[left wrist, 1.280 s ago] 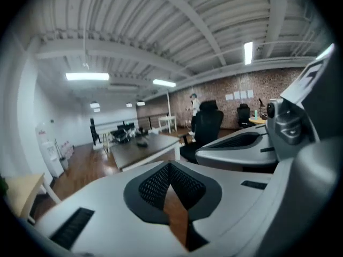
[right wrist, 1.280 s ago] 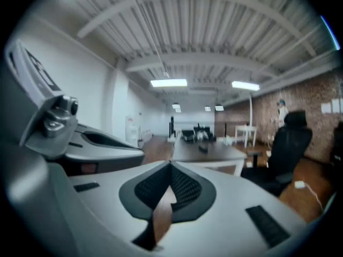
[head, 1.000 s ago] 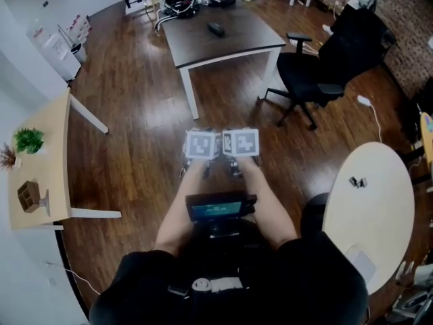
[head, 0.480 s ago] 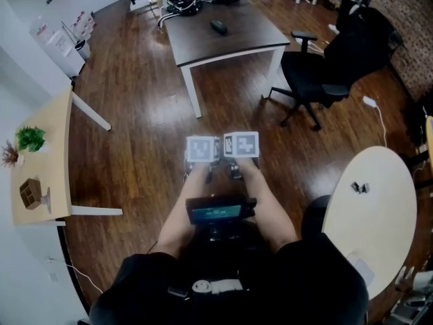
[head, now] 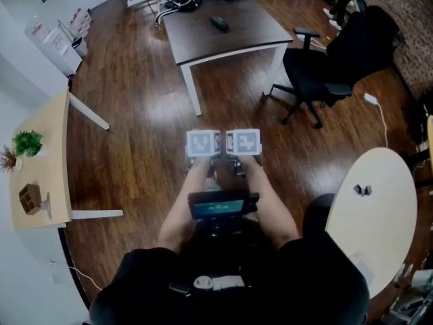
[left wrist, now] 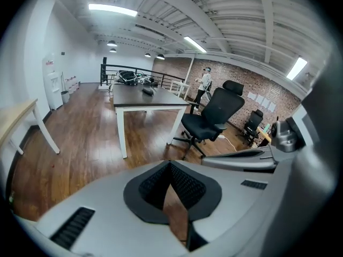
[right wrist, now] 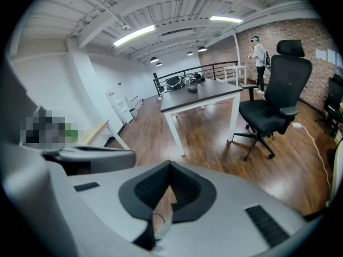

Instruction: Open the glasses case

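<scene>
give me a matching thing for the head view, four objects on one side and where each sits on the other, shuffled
1 potted plant
2 black office chair
3 small dark case
4 small black item

A on the round white table
B on the wooden floor
C on the light wooden table
D on the dark table

Pairs: 1-C, 2-B, 3-D, 4-A

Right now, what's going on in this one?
A person stands on the wooden floor, holding the left gripper and the right gripper side by side out in front, both angled downward. Both pairs of jaws are shut with nothing between them. Ahead stands a dark table with a small dark object on it, too small to tell whether it is the glasses case. No case is in hand, so the opening has not begun.
</scene>
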A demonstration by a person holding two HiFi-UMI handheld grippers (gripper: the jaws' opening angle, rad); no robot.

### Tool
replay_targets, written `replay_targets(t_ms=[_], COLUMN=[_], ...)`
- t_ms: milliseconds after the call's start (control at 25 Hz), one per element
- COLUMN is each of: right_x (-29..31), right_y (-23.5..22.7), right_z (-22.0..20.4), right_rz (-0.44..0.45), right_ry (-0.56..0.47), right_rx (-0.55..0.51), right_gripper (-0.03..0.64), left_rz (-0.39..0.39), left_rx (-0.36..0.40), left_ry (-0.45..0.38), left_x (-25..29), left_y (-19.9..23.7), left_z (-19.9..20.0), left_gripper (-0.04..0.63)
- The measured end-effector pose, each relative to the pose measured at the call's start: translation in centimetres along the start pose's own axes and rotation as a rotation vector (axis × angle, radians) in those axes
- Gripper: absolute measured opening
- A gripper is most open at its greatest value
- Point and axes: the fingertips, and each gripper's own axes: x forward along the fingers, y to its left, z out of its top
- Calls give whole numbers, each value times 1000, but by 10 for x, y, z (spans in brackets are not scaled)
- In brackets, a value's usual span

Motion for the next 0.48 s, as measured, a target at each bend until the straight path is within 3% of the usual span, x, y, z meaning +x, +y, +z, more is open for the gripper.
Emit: replay_targets(t_ms=[80, 160, 240, 320, 400, 480], right_x=[10, 18, 29, 51, 68, 73], right_y=[2, -8, -17, -14, -13, -15], right_z=[2, -3, -14, 9, 35, 36], right_rz=[17, -24, -66, -38, -25, -42], right_ry=[28, 105, 226, 183, 127, 181], right_rx=[23, 47, 85, 77, 61, 78], right_gripper=[18, 18, 18, 18, 18, 18], left_rz=[56, 104, 15, -131, -174, -173], left_rx=[-6, 8, 5, -8, 4, 10], left_ry=[64, 112, 104, 53, 9, 15], left_x=[5, 14, 35, 61, 76, 83], left_y=[15, 29, 17, -5, -6, 0], left_z=[-1, 3, 19, 46, 72, 84], left_gripper=[0, 0, 2, 2, 2, 2])
